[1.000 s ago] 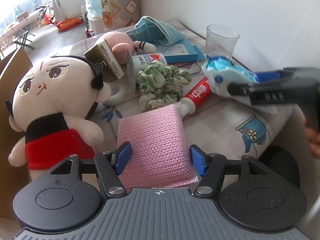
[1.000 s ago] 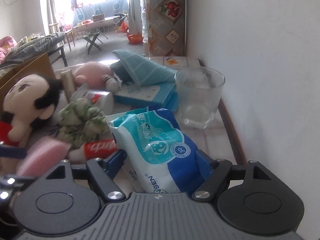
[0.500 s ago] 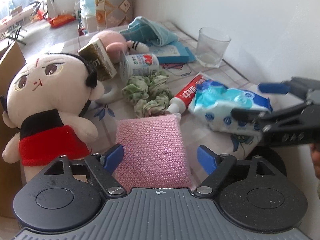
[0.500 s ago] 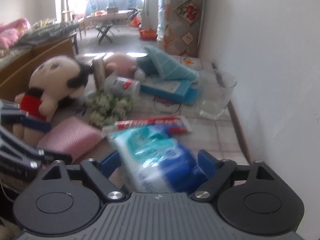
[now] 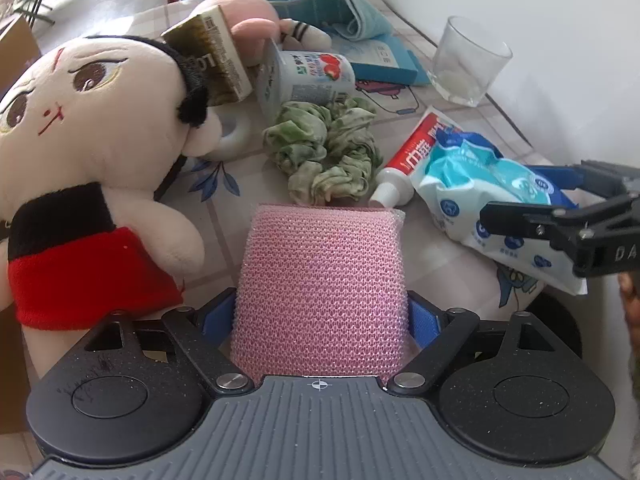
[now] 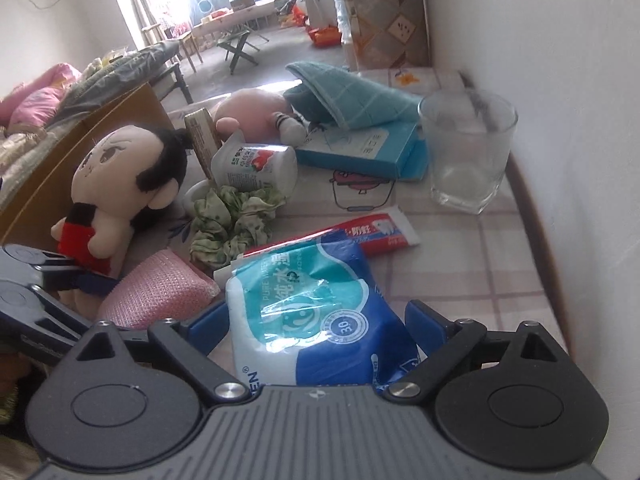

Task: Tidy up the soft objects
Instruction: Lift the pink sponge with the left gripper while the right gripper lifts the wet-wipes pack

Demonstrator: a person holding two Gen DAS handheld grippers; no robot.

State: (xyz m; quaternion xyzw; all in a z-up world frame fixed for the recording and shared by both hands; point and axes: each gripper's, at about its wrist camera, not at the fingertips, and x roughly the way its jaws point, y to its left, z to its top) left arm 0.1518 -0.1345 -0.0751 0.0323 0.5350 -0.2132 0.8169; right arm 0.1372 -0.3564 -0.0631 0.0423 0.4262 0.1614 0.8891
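Note:
A pink mesh sponge (image 5: 322, 280) lies on the table between the fingers of my left gripper (image 5: 322, 316), which is open with small gaps either side. The sponge also shows in the right wrist view (image 6: 156, 288). A blue wet-wipes pack (image 6: 316, 320) lies on the table between the fingers of my right gripper (image 6: 316, 328), which is open. The pack also shows in the left wrist view (image 5: 488, 196). A plush doll in red (image 5: 80, 152) sits at the left. A green scrunchie (image 5: 328, 152), a pink plush (image 5: 244, 8) and a teal towel (image 5: 332, 4) lie farther back.
A toothpaste tube (image 5: 416, 152), a yoghurt cup (image 5: 304, 76), a small brown box (image 5: 208, 60), a blue box (image 5: 380, 60) and a drinking glass (image 5: 468, 64) crowd the table. A white wall runs along the right. A cardboard box (image 6: 80, 152) stands at the left.
Both grippers came down to the table and opened, letting go of the sponge and the wipes pack. The left gripper has moved forward around the sponge.

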